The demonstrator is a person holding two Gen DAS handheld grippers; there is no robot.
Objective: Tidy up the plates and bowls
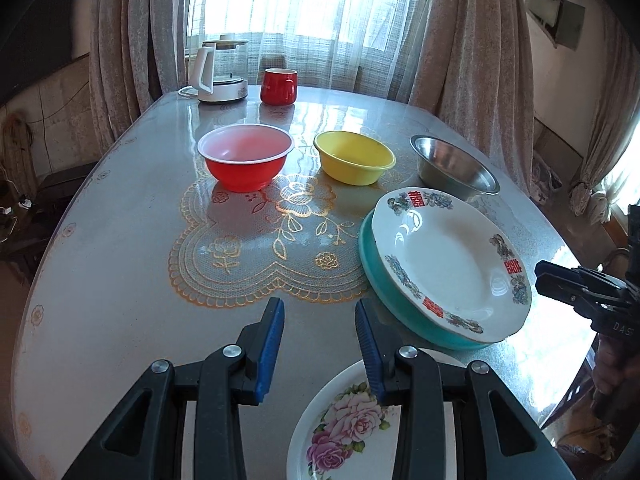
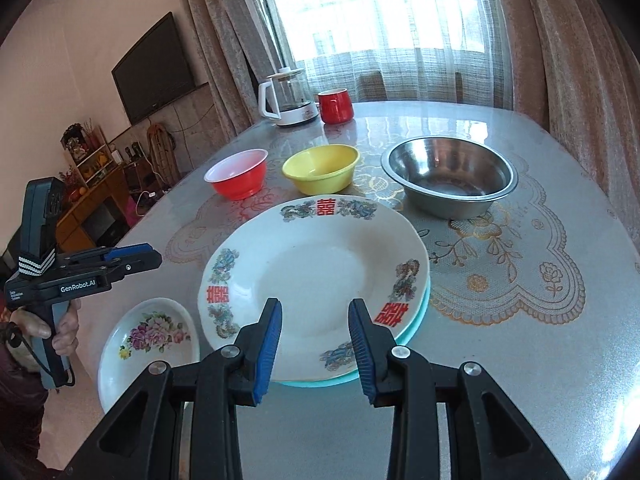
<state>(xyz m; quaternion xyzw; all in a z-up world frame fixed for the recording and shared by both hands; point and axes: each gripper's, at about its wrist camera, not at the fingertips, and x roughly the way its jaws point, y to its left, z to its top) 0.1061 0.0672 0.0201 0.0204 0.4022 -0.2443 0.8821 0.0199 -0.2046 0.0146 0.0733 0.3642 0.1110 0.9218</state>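
the left gripper (image 1: 320,344) hangs above the near edge of the grey glossy table with gold lace-pattern mat (image 1: 140,248), its blue-padded jaws spread apart with nothing between them; its right finger overlaps the rim of the small white plate with pink rose print (image 1: 340,428), which lies flat at the near edge, though whether they touch cannot be told. in the right wrist view that same gripper appears from the side at the far left, held in a hand (image 2: 64,328), just beside the rose plate

the right gripper (image 2: 314,344) is held over the near rim of the large white plate with red double-happiness characters and dragon motifs (image 2: 316,276), jaws parted and empty. that plate sits on top of a turquoise plate (image 2: 408,332), of which only a thin crescent of rim shows at the near and right sides; the pair lies just right of the rose plate

behind the plates, three bowls stand in a row, each apart from the next: a red plastic bowl with white inside (image 2: 237,178) at the left, a yellow plastic bowl (image 2: 320,170) in the middle, and a wide stainless steel bowl (image 2: 450,176) at the right. all three are upright and empty

at the far end of the table a glass kettle with white handle and base (image 2: 286,98) stands beside a red mug (image 2: 335,106), near the sheer curtain (image 2: 400,20)
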